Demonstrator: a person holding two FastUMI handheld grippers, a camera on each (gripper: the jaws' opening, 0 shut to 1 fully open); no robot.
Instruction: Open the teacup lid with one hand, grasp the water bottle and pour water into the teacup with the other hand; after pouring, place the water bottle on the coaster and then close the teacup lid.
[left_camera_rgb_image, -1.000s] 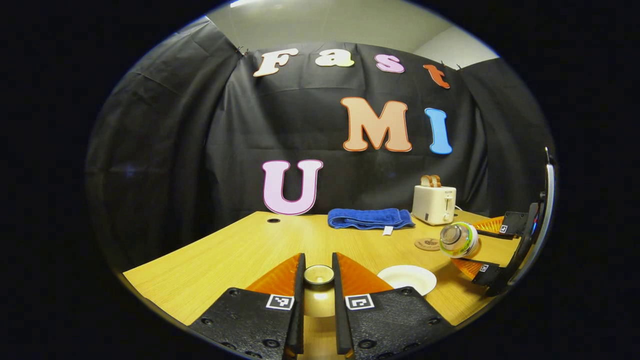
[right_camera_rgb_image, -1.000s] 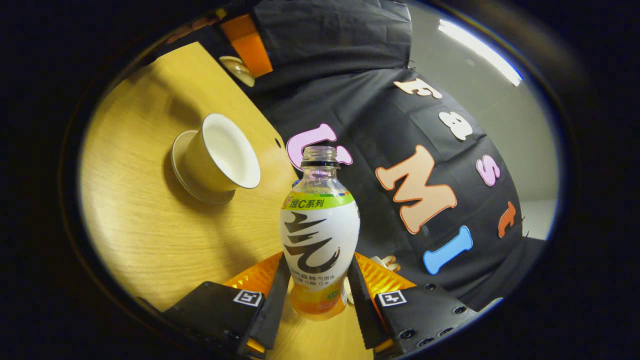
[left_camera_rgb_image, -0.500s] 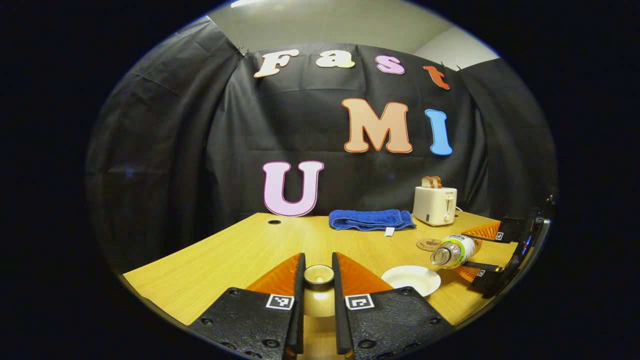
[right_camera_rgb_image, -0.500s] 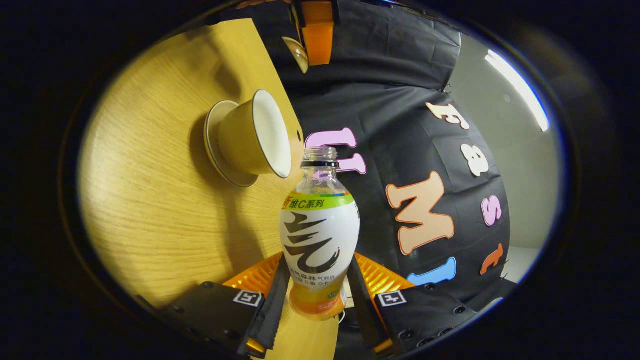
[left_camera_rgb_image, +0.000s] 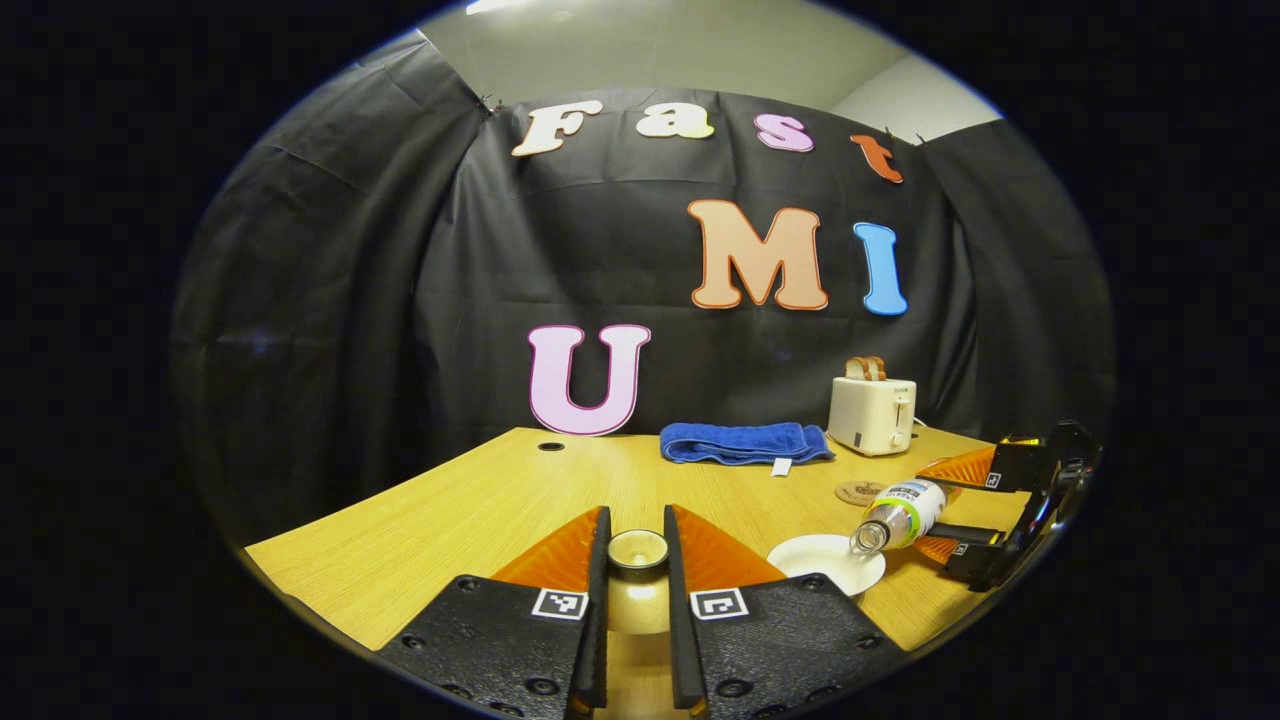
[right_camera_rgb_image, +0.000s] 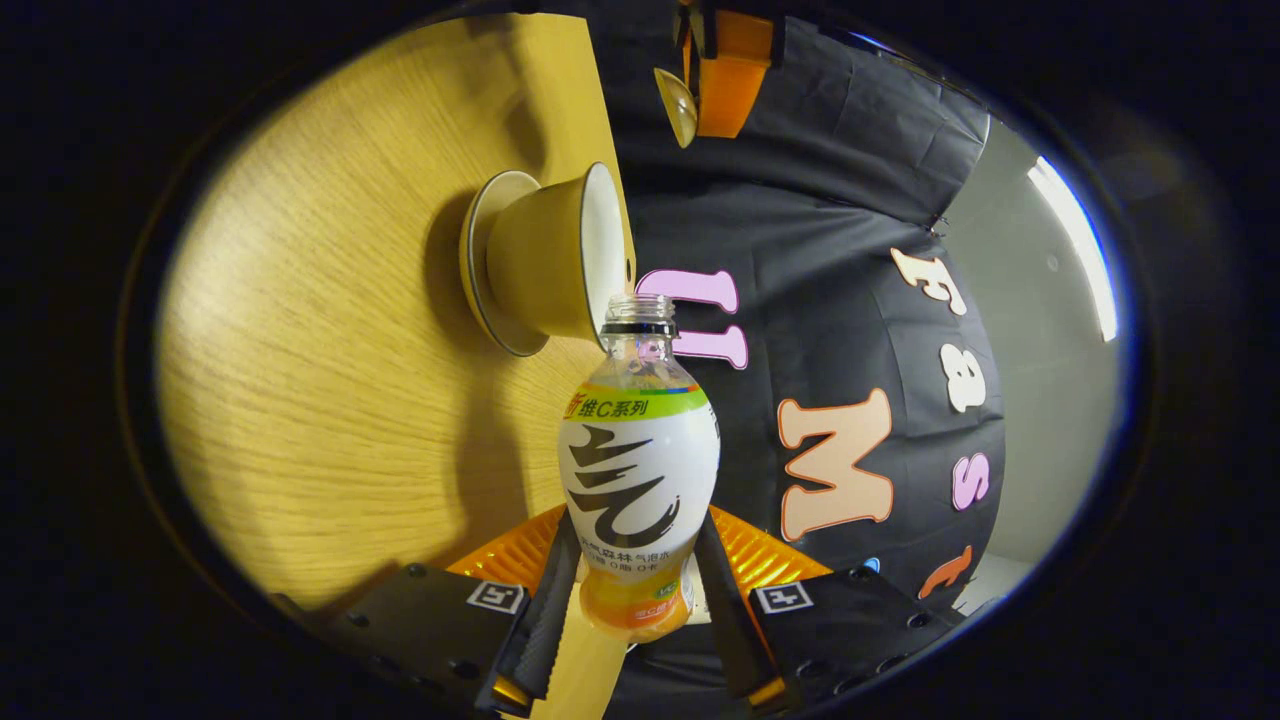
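My left tongs (left_camera_rgb_image: 636, 560) are clamped on the teacup lid (left_camera_rgb_image: 637, 550), held up off the bench (left_camera_rgb_image: 480, 500). My right tongs (right_camera_rgb_image: 633, 560) grip the water bottle (right_camera_rgb_image: 638, 470) low on its body; it's tipped near horizontal, open mouth aimed down over the teacup (right_camera_rgb_image: 548, 255) rim. The coaster (left_camera_rgb_image: 860, 492) lies beyond.

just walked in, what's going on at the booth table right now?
A person is working with two handheld tools. The right tool is clamped on a water bottle, uncapped and tipped so its mouth sits at the rim of the open teacup on its saucer, in pouring position; no stream is visible. The left tool holds the teacup lid off to the side, above the table. The coaster behind the cup is bare.
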